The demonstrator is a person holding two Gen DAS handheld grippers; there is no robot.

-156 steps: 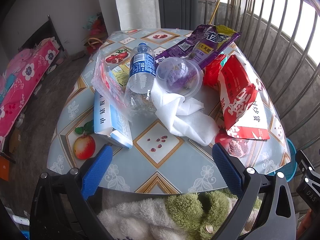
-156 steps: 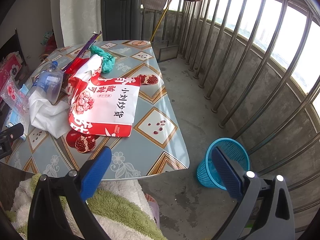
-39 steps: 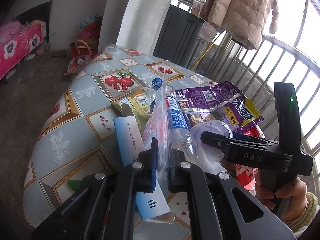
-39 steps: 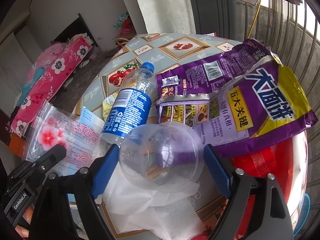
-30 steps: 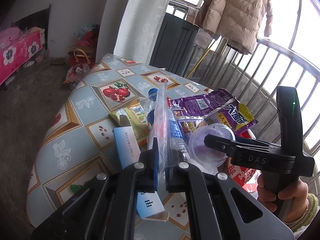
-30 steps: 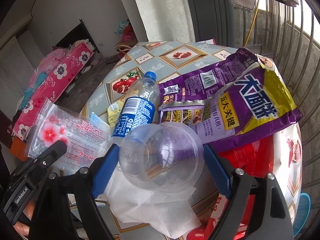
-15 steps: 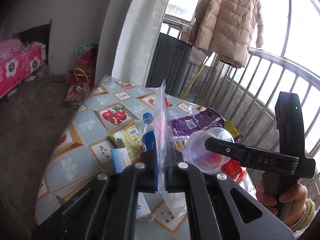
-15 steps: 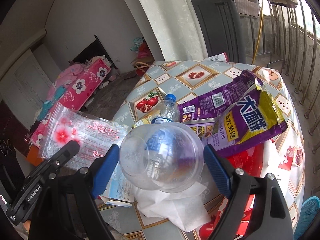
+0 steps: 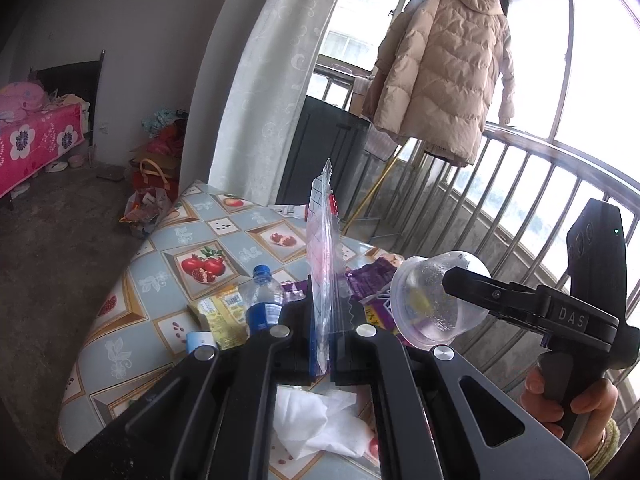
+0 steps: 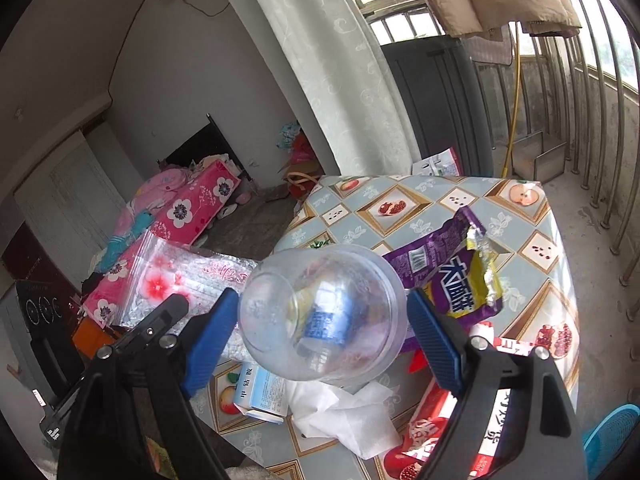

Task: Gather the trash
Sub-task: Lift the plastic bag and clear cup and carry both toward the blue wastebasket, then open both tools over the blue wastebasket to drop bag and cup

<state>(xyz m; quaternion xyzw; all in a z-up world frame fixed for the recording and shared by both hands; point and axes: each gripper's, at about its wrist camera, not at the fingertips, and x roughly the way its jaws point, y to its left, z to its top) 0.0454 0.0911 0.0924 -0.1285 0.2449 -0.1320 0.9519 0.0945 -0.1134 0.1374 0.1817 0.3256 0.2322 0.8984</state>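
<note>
Both grippers have risen off the table [image 10: 516, 236]: left gripper [image 9: 322, 354] pinches the bag [image 9: 322, 256], right gripper [image 10: 326, 330] clamps the cup [image 10: 324, 312] wide, while bottle [image 9: 262, 306], tissue [image 10: 344, 416] and wrappers [image 10: 452, 276] remain at 6 o'clock below

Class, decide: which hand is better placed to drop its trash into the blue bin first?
Right, probably: the right gripper holding the clear cup has the blue bin at its lower right.
</note>
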